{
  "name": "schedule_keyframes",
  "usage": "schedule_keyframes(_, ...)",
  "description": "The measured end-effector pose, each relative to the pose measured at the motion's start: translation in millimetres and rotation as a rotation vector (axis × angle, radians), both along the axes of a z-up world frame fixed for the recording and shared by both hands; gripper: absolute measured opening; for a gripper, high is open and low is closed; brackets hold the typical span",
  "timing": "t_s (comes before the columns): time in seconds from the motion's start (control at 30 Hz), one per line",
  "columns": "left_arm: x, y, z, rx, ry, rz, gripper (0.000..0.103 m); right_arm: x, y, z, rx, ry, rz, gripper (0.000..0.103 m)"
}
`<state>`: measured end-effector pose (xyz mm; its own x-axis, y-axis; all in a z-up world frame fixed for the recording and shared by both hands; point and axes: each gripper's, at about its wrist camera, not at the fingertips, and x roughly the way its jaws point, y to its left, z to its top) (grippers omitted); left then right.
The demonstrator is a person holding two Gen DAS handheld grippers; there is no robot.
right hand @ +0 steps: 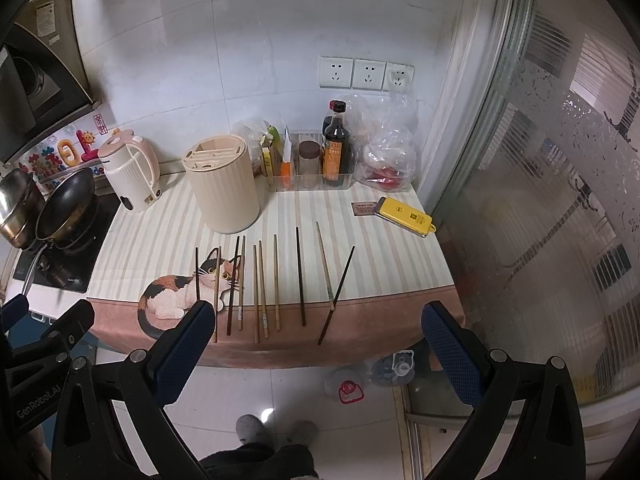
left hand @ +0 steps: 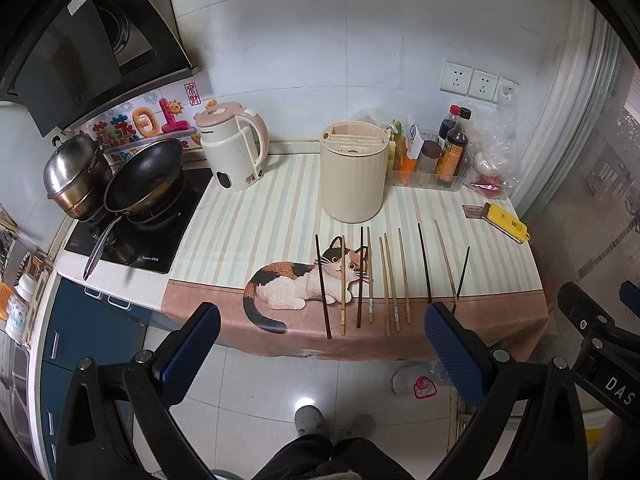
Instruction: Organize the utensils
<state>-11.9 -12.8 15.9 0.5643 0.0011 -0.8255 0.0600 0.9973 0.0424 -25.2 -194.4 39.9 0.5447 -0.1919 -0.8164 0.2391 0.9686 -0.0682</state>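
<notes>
Left wrist view: left gripper point(left hand: 320, 332) fingers spread wide, nothing between them, hovering off the near edge of the counter. Right gripper point(right hand: 318, 330) same: wide apart, empty, in the lower frame. Chopsticks point(left hand: 386, 286) lie loose in a rough row, frame centre, on the striped cat-print mat point(left hand: 248, 224), mix of dark and pale ones, mostly parallel; the two rightmost cross near their near ends. Cream ribbed utensil holder point(left hand: 354, 178) stands upright just behind the row, slotted top, no utensils visible in it. Kettle point(left hand: 234, 148) left of the holder, wok point(left hand: 146, 178) on the hob at far left. Yellow device point(right hand: 406, 216) centre right on the mat.
</notes>
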Motion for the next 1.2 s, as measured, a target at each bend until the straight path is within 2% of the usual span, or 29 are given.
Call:
schedule_keyframes(0.17, 0.7, -5.4, 1.5, -0.006, -0.007, -0.004, 0.103, -2.1, -1.8, 0.1, 0.005, -0.002, 0.001, 0.103)
schedule_keyframes(0.33, 13.2, -4.8, -4.3, 0.032, -0.12, 0.018, 0.103, 3.9, -12.6, -11.0, 0.049, -0.039, -0.012, 0.103)
schedule_keyframes(0.43, 34.1, 1.7, -19.8, 0.054, -0.142, 0.067, 0.103, 17.5, -19.3, -26.6, 0.065, -0.037, -0.009, 0.103)
schedule_keyframes(0.57, 68.1, 11.7, -55.9, 0.089, -0.105, 0.126, 0.103, 49.8, -28.0, -64.5, 0.085, 0.0, -0.003, 0.103)
schedule_keyframes(0.6, 74.8, 13.4, -63.5, 0.102, -0.1, 0.133, 0.103, 58.4, -30.3, -73.7, 0.087, 0.013, -0.004, 0.1)
schedule_keyframes(0.77, 124.6, 19.4, -126.1, 0.158, 0.019, 0.134, 0.103, 106.7, -42.4, -131.7, 0.127, 0.095, -0.02, 0.083)
schedule_keyframes(0.9, 166.6, 22.9, -187.0, 0.147, 0.167, 0.101, 0.102, 147.4, -45.6, -188.3, 0.187, 0.189, -0.034, 0.067)
schedule_keyframes(0.97, 188.2, 25.2, -225.5, 0.108, 0.27, 0.068, 0.1, 163.9, -44.6, -210.9, 0.215, 0.228, -0.033, 0.057)
schedule_keyframes(1.0, 195.5, 27.0, -238.1, 0.101, 0.301, 0.062, 0.09, 175.0, -42.4, -229.0, 0.234, 0.266, -0.037, 0.05)
schedule_keyframes(1.03, 203.0, 27.3, -254.4, 0.087, 0.344, 0.053, 0.085, 181.8, -42.1, -239.0, 0.245, 0.286, -0.038, 0.047)
schedule_keyframes(1.1, 218.4, 28.3, -284.1, 0.047, 0.428, 0.039, 0.064, 198.2, -36.7, -265.3, 0.272, 0.332, -0.031, 0.037)
schedule_keyframes(1.2, 231.8, 31.7, -318.2, 0.006, 0.524, 0.042, 0.048, 220.5, -29.7, -299.7, 0.294, 0.398, -0.028, 0.03)
